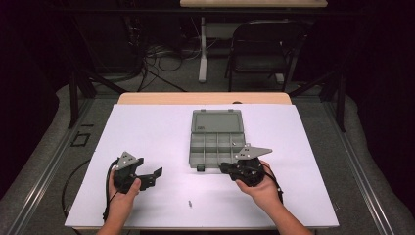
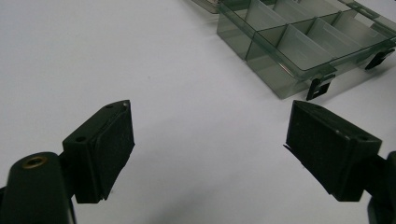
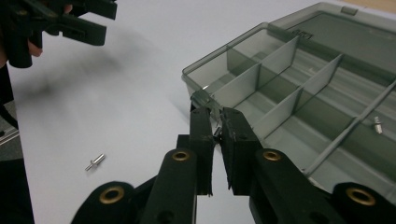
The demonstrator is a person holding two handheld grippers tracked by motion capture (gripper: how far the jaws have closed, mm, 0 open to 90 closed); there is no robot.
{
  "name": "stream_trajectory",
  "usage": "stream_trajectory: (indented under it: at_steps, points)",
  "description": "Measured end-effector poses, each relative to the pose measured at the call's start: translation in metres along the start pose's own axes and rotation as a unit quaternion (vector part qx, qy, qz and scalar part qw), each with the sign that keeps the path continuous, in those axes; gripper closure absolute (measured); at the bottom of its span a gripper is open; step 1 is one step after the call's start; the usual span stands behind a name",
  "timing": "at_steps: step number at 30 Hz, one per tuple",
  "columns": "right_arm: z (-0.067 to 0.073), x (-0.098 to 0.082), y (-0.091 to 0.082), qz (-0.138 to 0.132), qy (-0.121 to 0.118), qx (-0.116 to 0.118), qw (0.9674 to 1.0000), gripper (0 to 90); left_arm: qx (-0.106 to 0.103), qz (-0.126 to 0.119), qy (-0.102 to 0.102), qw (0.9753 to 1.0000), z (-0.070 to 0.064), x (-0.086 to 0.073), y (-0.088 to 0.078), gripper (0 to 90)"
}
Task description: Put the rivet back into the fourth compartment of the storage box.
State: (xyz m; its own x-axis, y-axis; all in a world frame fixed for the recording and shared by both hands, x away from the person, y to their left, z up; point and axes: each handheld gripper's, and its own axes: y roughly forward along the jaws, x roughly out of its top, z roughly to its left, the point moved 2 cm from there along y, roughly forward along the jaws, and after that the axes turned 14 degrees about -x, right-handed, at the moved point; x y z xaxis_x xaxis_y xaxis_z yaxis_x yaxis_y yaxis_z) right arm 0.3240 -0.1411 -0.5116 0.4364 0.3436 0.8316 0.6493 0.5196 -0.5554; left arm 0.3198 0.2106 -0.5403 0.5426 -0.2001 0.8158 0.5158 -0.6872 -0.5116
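Jaws of the right gripper [image 3: 216, 133] stood nearly closed, pinching a small metal pin [image 3: 216, 132] just short of the organiser box's [image 3: 299, 100] near corner compartment. Carrying it over the wall and letting go looked like the next step. Another pin [image 3: 95, 162] lay left of those jaws. The left gripper [image 2: 210, 144] hung open and empty.

The place reads as a lab or test room set up for recording. A small wooden table [image 1: 205, 98] is covered with a plain white sheet [image 1: 147, 137] and stands on grey carpet, with dark curtains around it. Behind it, loose cables [image 1: 161, 58] lie tangled on the floor beside a black folding chair [image 1: 262, 46] and the leg of a second desk [image 1: 203, 49]
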Motion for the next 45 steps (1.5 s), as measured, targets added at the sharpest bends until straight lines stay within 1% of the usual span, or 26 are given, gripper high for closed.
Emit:
stream_trajectory:
  at_steps: [6, 12, 19, 23, 24, 27, 30, 31, 35, 38, 39, 45]
  points:
    - [-0.013, 0.014, -0.005, -0.006, 0.004, -0.013, 0.9999, 83.7, -0.001, -0.001, -0.002, 1.0000, 0.000, 0.000, 0.000, 15.2]
    - [-0.024, 0.024, -0.004, -0.010, 0.004, -0.029, 0.9995, 83.7, 0.000, 0.000, 0.001, 1.0000, 0.000, 0.000, 0.000, 15.2]
    - [-0.035, 0.025, 0.001, -0.003, 0.016, -0.041, 0.9990, 83.7, 0.000, -0.002, -0.002, 1.0000, 0.000, 0.000, 0.000, 15.2]
    - [-0.041, 0.028, 0.003, -0.006, 0.017, -0.049, 0.9986, 83.7, 0.000, 0.000, 0.000, 1.0000, 0.001, 0.000, 0.000, 15.2]
    - [-0.042, 0.029, 0.003, -0.006, 0.018, -0.053, 0.9984, 83.7, 0.000, 0.000, 0.000, 1.0000, 0.000, 0.000, 0.000, 15.2]
    - [-0.045, 0.033, 0.002, -0.013, 0.025, -0.055, 0.9981, 83.7, -0.001, 0.000, 0.000, 1.0000, 0.000, 0.000, 0.000, 15.2]
    - [-0.049, 0.038, 0.002, -0.016, 0.023, -0.062, 0.9977, 83.7, 0.001, 0.000, 0.001, 1.0000, 0.000, 0.000, 0.000, 15.2]
    - [-0.050, 0.040, 0.002, -0.017, 0.029, -0.061, 0.9975, 83.7, 0.001, 0.000, 0.001, 1.0000, 0.001, 0.000, 0.000, 15.2]
    - [-0.057, 0.045, 0.004, -0.018, 0.040, -0.066, 0.9969, 83.7, -0.001, 0.001, 0.000, 1.0000, 0.001, 0.000, 0.000, 15.2]
    - [-0.062, 0.046, 0.008, -0.016, 0.037, -0.076, 0.9963, 83.7, -0.001, 0.002, 0.001, 1.0000, 0.001, 0.000, 0.000, 15.2]
    - [-0.062, 0.046, 0.008, -0.015, 0.042, -0.076, 0.9961, 83.6, -0.001, 0.001, -0.001, 1.0000, 0.001, 0.000, 0.000, 15.2]
    - [-0.069, 0.043, 0.015, -0.009, 0.043, -0.088, 0.9952, 83.7, -0.001, 0.001, -0.002, 1.0000, 0.001, 0.000, 0.000, 15.2]
